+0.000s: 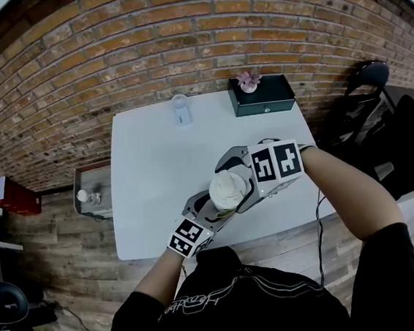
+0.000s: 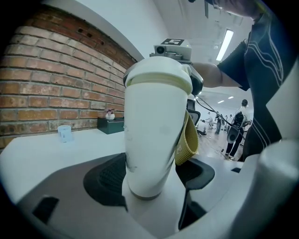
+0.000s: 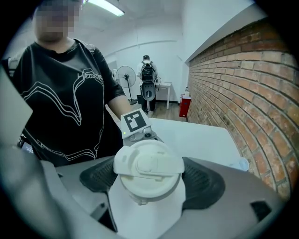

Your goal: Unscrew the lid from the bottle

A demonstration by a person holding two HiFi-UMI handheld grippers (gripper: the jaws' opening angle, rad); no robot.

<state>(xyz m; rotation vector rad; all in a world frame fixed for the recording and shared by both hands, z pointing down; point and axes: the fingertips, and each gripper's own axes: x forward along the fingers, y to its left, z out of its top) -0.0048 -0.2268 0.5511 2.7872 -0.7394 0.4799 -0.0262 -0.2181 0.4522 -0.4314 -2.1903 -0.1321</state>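
A white bottle (image 1: pixel 228 190) is held up over the front edge of the white table (image 1: pixel 156 174). My left gripper (image 1: pixel 210 211) is shut on the bottle's body (image 2: pixel 156 140), one pad on each side, and a yellow strap (image 2: pixel 187 140) hangs by the right pad. From the other side my right gripper (image 1: pixel 244 183) is shut on the white flip-top lid (image 3: pixel 148 163), its dark pads pressing on both sides of the lid's rim. The lid (image 2: pixel 159 77) sits on the bottle's top. In the right gripper view the left gripper's marker cube (image 3: pixel 134 122) shows just behind the lid.
A clear cup (image 1: pixel 180 109) stands at the table's far edge. A dark green box (image 1: pixel 262 95) with a pink flower (image 1: pixel 248 81) sits at the far right corner. A grey crate (image 1: pixel 92 189) is left of the table, a dark chair (image 1: pixel 364 89) to its right.
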